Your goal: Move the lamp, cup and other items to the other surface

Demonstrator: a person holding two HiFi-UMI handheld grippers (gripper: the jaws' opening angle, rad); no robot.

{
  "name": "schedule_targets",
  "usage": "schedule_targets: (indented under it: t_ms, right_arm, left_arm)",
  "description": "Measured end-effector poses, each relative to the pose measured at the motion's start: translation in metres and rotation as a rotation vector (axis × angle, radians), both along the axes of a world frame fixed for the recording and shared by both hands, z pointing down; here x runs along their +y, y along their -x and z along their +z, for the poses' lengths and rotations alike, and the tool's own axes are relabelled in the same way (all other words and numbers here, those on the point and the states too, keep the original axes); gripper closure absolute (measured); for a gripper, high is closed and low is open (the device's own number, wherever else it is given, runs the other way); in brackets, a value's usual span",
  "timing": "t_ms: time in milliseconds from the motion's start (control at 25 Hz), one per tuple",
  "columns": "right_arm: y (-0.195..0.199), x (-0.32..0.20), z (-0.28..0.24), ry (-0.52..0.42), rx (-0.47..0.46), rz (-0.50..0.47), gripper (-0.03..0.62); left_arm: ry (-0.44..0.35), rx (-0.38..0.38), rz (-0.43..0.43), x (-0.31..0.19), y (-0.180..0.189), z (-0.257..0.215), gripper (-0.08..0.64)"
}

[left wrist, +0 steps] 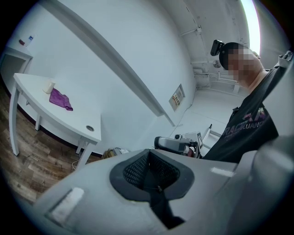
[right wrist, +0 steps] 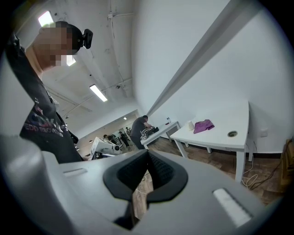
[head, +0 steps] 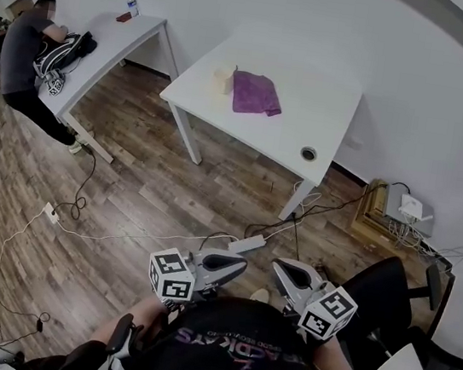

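Fingers first: on the left gripper (left wrist: 149, 172) they're shut tight with nothing between them, and the same goes for the right gripper (right wrist: 147, 172). Both are held low at the bottom middle of the head view, well apart from anything. The purple cloth (head: 256, 94) and a small pale cup-like thing (head: 224, 80) just beside it are parked on the white bench (head: 312, 106), upper middle of the frame. The approach looks not yet made, so the cables (head: 120, 236) on the floor should be stepped over. The fingers are best opened before the cup is reached, not at it.
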State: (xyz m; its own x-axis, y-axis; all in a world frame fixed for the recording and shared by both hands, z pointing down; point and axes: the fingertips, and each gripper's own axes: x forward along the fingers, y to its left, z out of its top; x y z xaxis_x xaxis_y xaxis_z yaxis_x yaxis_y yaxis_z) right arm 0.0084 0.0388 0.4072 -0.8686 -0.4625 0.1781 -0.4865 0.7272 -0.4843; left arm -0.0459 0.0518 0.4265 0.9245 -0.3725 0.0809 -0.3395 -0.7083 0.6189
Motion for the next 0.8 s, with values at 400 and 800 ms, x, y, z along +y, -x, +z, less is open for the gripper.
schedule_targets:
  t_ms: [400,800]
  right_arm:
    - [0.0018,0.0003,0.0027,0.005,-0.004,-0.011,0.588]
    - [-0.0021,0.0019,0.0064,0.015,-0.008,-0.022,0.588]
  left_arm:
    - [-0.006,-0.009,0.0,0.0049,-0.0005,0.0,0.56]
    - [0.033,0.011,-0.029,0.0092,-0.0038,0.0067,0.56]
